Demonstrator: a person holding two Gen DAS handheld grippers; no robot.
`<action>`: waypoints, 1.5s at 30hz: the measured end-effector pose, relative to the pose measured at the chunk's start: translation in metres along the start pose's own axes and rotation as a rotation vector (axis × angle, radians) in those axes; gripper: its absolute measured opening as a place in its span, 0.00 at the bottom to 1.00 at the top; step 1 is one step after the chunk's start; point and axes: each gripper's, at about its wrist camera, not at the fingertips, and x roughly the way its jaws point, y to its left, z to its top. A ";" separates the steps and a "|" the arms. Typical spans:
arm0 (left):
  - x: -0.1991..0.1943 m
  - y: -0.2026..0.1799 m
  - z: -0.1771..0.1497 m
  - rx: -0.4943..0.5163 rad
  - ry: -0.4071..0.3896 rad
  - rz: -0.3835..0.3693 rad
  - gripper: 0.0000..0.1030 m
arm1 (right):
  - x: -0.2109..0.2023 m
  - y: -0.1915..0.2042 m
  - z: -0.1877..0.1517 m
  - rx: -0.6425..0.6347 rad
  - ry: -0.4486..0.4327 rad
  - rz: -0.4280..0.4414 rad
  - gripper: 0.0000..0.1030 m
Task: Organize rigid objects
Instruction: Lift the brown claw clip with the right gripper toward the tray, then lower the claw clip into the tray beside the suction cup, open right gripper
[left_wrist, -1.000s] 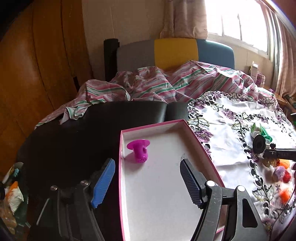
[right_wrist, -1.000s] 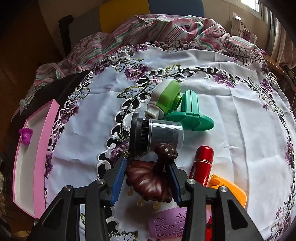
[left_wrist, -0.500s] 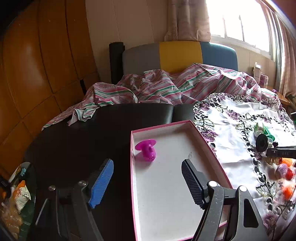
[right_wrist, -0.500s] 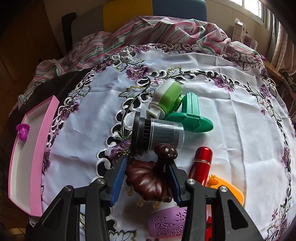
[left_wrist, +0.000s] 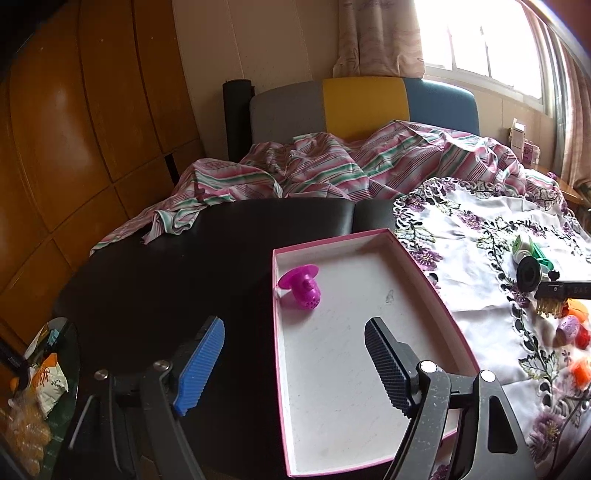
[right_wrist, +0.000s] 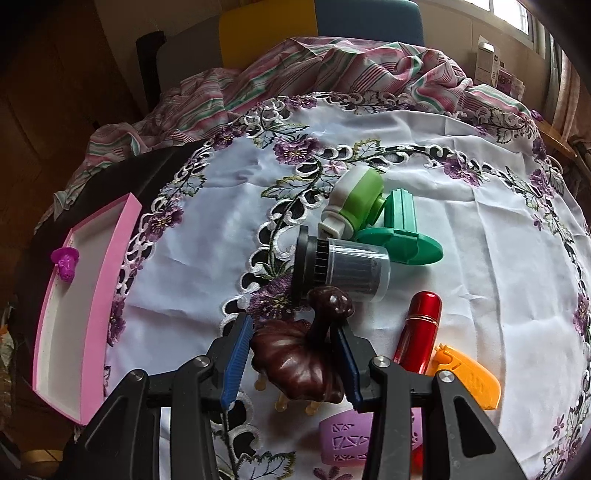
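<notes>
A pink-rimmed white tray (left_wrist: 424, 275) lies on the dark table, holding one magenta perforated plug (left_wrist: 301, 288). My left gripper (left_wrist: 294, 326) hovers over the tray's near half, its jaws opening with nothing between them. On the embroidered cloth, my right gripper (right_wrist: 291, 325) is shut on a dark brown massage brush (right_wrist: 295, 354) whose pale pegs point down. The tray (right_wrist: 99, 295) and the plug (right_wrist: 65, 260) also show at the far left of the right wrist view.
Just past the brush lie a black-capped clear jar (right_wrist: 347, 271), a light green roller (right_wrist: 360, 206) and a teal stand (right_wrist: 400, 236). A red tube (right_wrist: 419, 332), an orange piece (right_wrist: 469, 376) and a purple piece (right_wrist: 354, 437) lie to its right. Striped bedding (left_wrist: 332, 166) is heaped behind.
The left gripper's jaws have spread a little wider and its view has lifted slightly, showing more of the room. The right gripper still grips the brown brush in the same spot.
</notes>
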 end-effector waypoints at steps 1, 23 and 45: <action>0.001 0.002 -0.001 -0.006 0.006 -0.001 0.77 | -0.001 0.001 0.000 0.005 -0.002 0.021 0.42; 0.027 0.064 -0.044 -0.148 0.132 0.074 0.77 | -0.027 0.151 0.012 -0.174 -0.037 0.329 0.42; 0.039 0.088 -0.055 -0.211 0.169 0.086 0.77 | 0.081 0.311 0.016 -0.217 0.197 0.494 0.51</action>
